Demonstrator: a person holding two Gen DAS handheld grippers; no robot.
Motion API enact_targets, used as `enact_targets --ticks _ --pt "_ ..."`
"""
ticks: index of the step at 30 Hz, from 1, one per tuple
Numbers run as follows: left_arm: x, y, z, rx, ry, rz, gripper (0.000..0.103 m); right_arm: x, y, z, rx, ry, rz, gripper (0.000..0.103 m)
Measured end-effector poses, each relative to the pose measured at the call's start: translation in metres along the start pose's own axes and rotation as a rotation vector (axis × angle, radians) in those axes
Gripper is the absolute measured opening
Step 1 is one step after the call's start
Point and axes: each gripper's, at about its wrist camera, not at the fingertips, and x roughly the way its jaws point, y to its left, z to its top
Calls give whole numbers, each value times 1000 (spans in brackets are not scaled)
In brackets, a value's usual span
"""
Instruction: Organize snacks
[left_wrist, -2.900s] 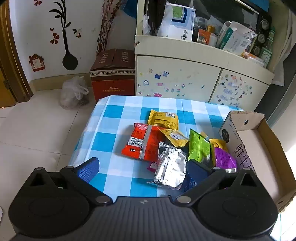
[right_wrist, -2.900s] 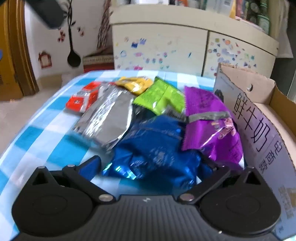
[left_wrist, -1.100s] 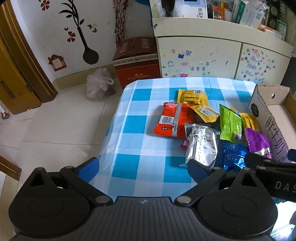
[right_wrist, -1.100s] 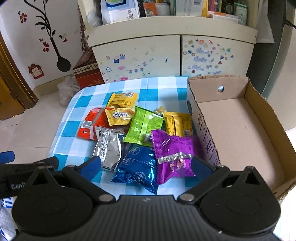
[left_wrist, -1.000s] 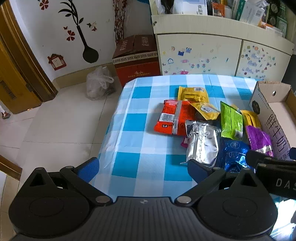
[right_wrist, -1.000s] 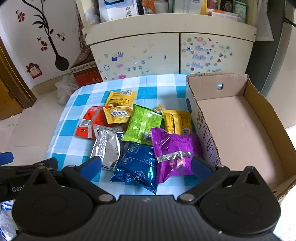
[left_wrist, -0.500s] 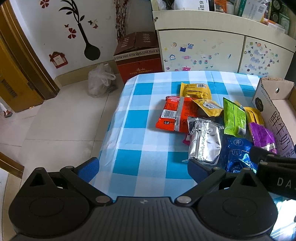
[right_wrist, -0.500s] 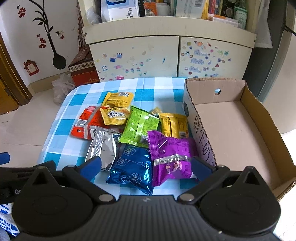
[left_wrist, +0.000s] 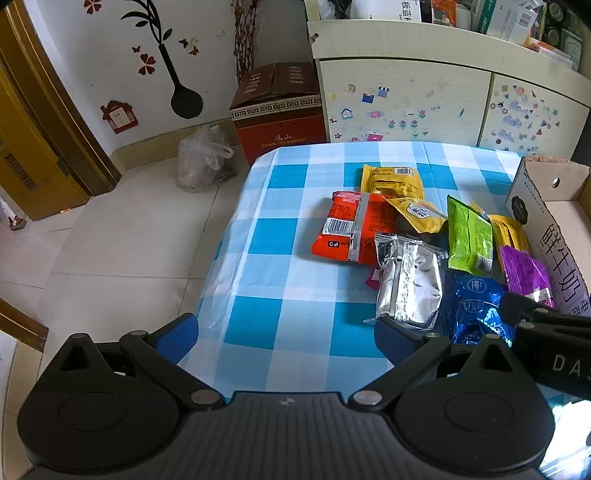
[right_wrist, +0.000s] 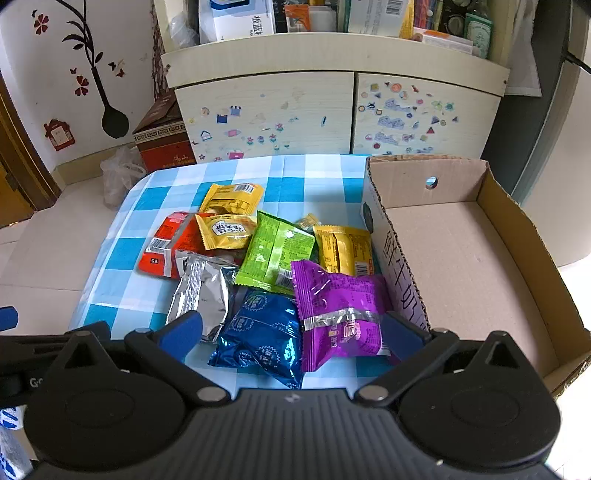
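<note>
Both grippers pulled back and up since earlier frames; snack pile now lies farther ahead. Right gripper (right_wrist: 291, 334) fingers spread wide, gripping nothing, above near table edge. Between its tips: blue bag (right_wrist: 260, 336) and purple bag (right_wrist: 341, 314). Silver bag (right_wrist: 201, 293) at left tip. Ahead: green bag (right_wrist: 275, 254), yellow packs, red bag (right_wrist: 168, 245). Box (right_wrist: 465, 258) right of tips, touching purple bag. Left gripper (left_wrist: 286, 334) fingers apart, empty, over tablecloth (left_wrist: 280, 258); silver bag just beyond right tip.

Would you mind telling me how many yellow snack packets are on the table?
3, possibly more hidden: far yellow packet, small yellow packet overlapping the red packet, and a third yellow packet beside the cardboard box.
</note>
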Motion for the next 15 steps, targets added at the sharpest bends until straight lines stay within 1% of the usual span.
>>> enact_targets --ticks 15 --pt "2 1 2 -10 12 -10 103 1 0 0 -1 1 -1 102"
